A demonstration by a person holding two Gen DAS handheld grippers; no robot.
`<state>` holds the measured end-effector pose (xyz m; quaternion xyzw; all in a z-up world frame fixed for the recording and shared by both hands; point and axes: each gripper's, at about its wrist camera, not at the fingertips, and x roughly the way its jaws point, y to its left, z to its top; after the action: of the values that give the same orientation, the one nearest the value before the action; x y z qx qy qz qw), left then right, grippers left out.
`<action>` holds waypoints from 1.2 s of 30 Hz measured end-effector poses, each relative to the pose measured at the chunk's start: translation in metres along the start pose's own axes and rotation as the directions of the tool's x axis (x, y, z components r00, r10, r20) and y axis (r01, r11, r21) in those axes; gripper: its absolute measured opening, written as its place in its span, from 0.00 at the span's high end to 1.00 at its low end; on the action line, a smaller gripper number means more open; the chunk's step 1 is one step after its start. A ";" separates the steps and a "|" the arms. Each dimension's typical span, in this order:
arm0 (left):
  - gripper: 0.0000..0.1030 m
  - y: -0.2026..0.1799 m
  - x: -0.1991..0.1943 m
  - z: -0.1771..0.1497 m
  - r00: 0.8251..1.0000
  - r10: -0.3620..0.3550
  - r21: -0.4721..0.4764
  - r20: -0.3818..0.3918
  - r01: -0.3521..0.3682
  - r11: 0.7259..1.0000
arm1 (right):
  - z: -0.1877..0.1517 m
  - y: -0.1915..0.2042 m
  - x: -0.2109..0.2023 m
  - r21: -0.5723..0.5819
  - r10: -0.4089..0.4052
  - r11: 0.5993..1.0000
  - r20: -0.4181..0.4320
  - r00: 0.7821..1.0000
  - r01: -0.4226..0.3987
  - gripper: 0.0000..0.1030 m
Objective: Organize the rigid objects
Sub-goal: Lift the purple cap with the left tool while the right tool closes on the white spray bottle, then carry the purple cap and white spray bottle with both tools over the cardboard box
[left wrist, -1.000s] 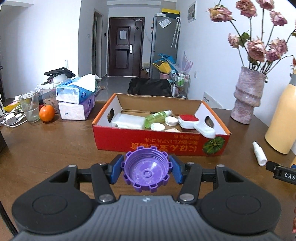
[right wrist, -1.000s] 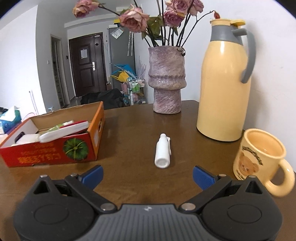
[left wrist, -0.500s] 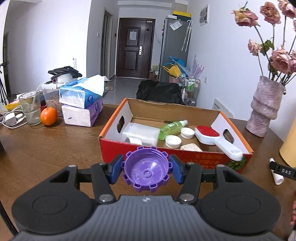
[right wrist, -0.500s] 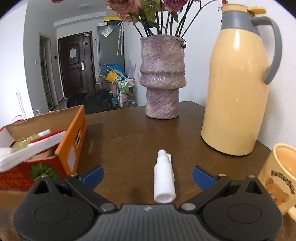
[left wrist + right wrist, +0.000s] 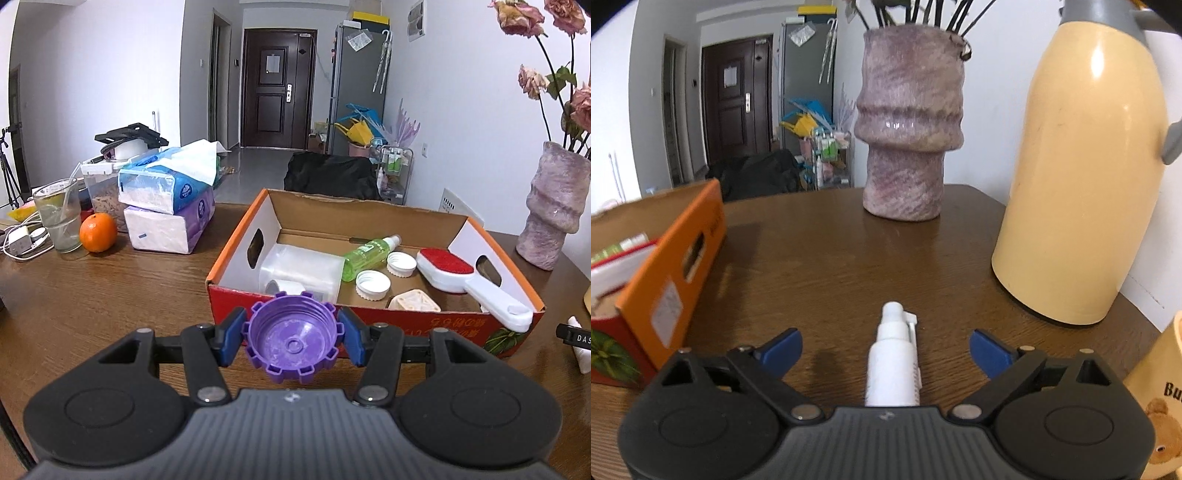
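Note:
My left gripper [image 5: 291,339] is shut on a purple notched bottle cap [image 5: 291,341] and holds it just in front of the near wall of the red and orange cardboard box [image 5: 369,321]. The box holds a green spray bottle [image 5: 369,253], white lids, a clear container and a red-and-white brush [image 5: 469,280]. My right gripper [image 5: 886,349] is open, its fingers either side of a small white spray bottle [image 5: 893,363] lying on the brown table [image 5: 831,266]. The box's orange end [image 5: 676,280] is to its left.
A purple vase [image 5: 908,122], a yellow thermos [image 5: 1082,177] and a bear mug [image 5: 1160,406] stand to the right. Tissue packs [image 5: 170,206], an orange [image 5: 98,232], a glass [image 5: 61,218] and cables lie at the left.
My left gripper has risen and neared the box with the cap. My right gripper has moved forward until the white bottle lies between its open fingers.

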<state>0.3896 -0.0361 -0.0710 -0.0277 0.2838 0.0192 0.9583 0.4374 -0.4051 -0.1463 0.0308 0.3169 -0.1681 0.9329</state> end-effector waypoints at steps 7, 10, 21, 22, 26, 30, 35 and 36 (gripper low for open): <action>0.46 0.001 0.002 -0.002 1.000 -0.001 0.002 -0.008 0.001 1.000 | -0.002 -0.010 0.008 0.060 0.034 0.998 -0.055 0.998 -0.030 0.29; 0.46 0.000 0.003 -0.002 1.000 -0.002 0.006 -0.011 0.002 1.000 | -0.003 -0.010 0.004 0.054 0.049 0.997 -0.032 0.998 -0.047 0.64; 0.46 0.000 0.003 -0.002 1.000 -0.002 0.005 -0.009 0.002 1.000 | -0.007 -0.003 -0.008 0.063 0.080 0.995 -0.002 0.997 -0.080 0.74; 0.46 0.000 0.003 -0.002 1.000 -0.004 0.003 -0.009 0.004 1.000 | -0.008 -0.003 -0.011 0.065 0.083 0.994 0.003 0.997 -0.083 0.74; 0.46 0.000 0.003 -0.001 1.000 -0.008 0.002 -0.007 0.008 1.000 | -0.009 0.000 -0.022 0.073 0.096 0.993 0.030 0.995 -0.098 0.74; 0.46 0.000 0.000 -0.001 1.000 -0.013 -0.002 -0.002 0.013 1.000 | -0.010 0.003 -0.037 0.087 0.115 0.989 0.072 0.991 -0.121 0.74; 0.46 0.000 -0.003 0.001 1.000 -0.026 -0.003 0.004 0.026 1.000 | -0.012 0.011 -0.060 0.093 0.158 0.981 0.119 0.980 -0.170 0.74; 0.46 0.000 -0.004 0.001 1.000 -0.029 -0.002 0.007 0.029 1.000 | -0.013 0.013 -0.066 0.092 0.166 0.980 0.130 0.977 -0.179 0.74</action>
<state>0.3863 -0.0360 -0.0678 -0.0330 0.2802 0.0056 0.9594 0.3856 -0.3711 -0.1180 0.0962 0.2463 -0.1043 0.9587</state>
